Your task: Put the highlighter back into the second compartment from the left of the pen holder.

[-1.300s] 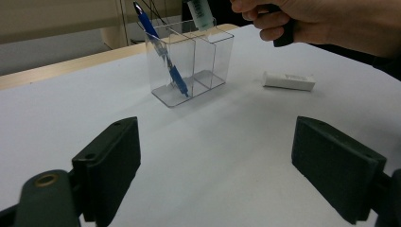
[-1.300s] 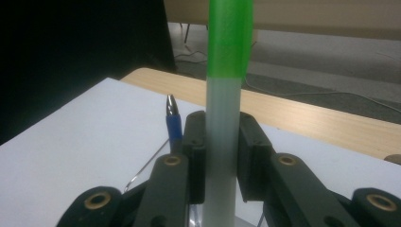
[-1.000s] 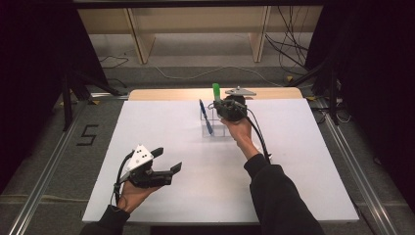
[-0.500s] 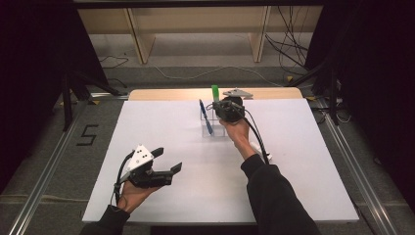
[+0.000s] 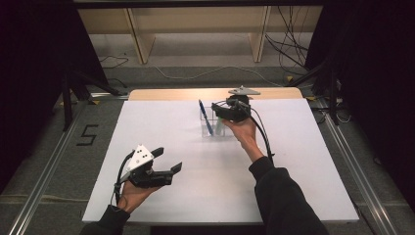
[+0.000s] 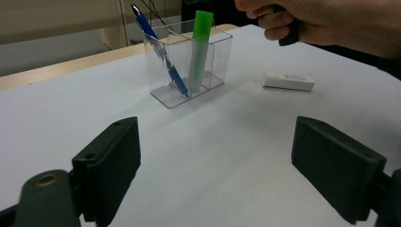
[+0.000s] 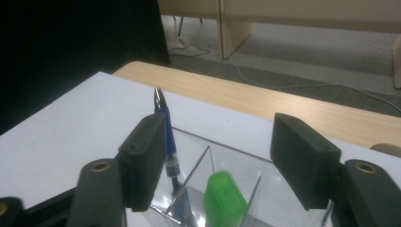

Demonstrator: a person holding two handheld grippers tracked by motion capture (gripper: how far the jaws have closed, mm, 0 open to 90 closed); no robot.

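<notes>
A clear plastic pen holder [image 5: 211, 128] [image 6: 215, 56] stands at the back middle of the white table. A blue pen [image 5: 205, 116] [image 6: 161, 52] [image 7: 166, 137] leans in its left compartment. A green highlighter [image 6: 200, 47] [image 7: 224, 201] stands upright in the compartment beside it. My right gripper [image 5: 219, 112] [image 7: 215, 156] hovers just over the holder. Its jaws have just been opening and stand apart, with the highlighter's top below them and untouched. My left gripper [image 5: 168, 159] [image 6: 213, 161] rests open and empty at the front left, pointing at the holder.
A white eraser [image 6: 288, 80] lies on the table right of the holder, under the right hand. The white table top [image 5: 293, 161] ends in a wooden strip [image 5: 171, 94] at the back. Wooden shelf legs and cables lie on the floor beyond.
The green highlighter that stuck up at the right gripper has dropped into the holder. The right gripper's jaws have opened. The left gripper has stayed put.
</notes>
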